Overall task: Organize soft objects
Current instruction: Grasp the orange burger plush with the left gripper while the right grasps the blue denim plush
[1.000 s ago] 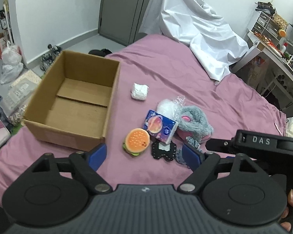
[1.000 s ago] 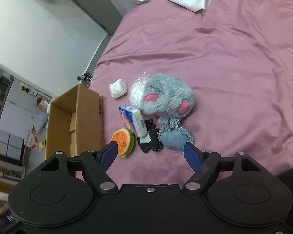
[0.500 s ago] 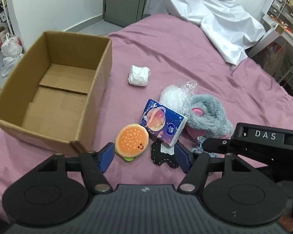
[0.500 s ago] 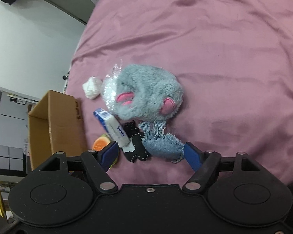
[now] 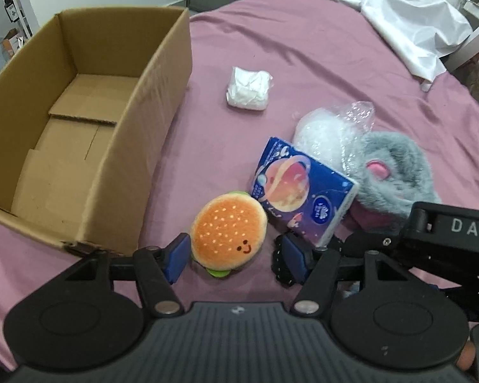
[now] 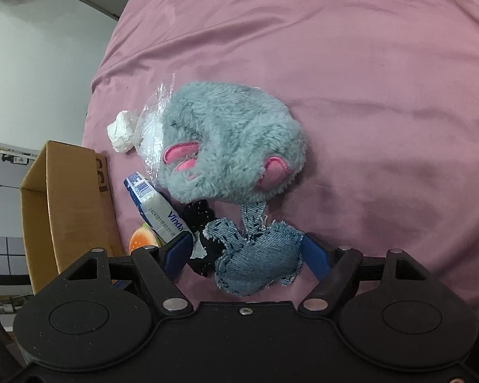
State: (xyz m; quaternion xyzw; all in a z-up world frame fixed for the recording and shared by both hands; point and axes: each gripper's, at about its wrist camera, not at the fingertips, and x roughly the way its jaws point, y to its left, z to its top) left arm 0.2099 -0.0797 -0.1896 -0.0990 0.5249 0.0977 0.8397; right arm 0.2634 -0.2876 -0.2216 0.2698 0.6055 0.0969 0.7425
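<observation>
On the purple bed lie a plush burger [image 5: 228,231], a blue tissue pack [image 5: 303,190], a grey furry plush [image 5: 396,172], a clear bag of white stuffing [image 5: 325,131], a white wad [image 5: 248,88], a black fabric toy [image 6: 204,245] and a denim fabric toy [image 6: 258,257]. My left gripper [image 5: 234,255] is open, its fingers on either side of the burger's near half. My right gripper [image 6: 247,252] is open, its fingers flanking the denim toy and the black toy. The right gripper's body shows in the left wrist view [image 5: 447,233].
An open brown cardboard box [image 5: 163,73] stands on the bed left of the objects; it also shows in the right wrist view [image 6: 64,204]. A white sheet [image 5: 399,16] lies crumpled at the far right of the bed. A wall and door are beyond.
Both grippers have moved forward and down toward the pile. The burger now sits between the left fingers, and the denim toy between the right fingers. Both stay open.
</observation>
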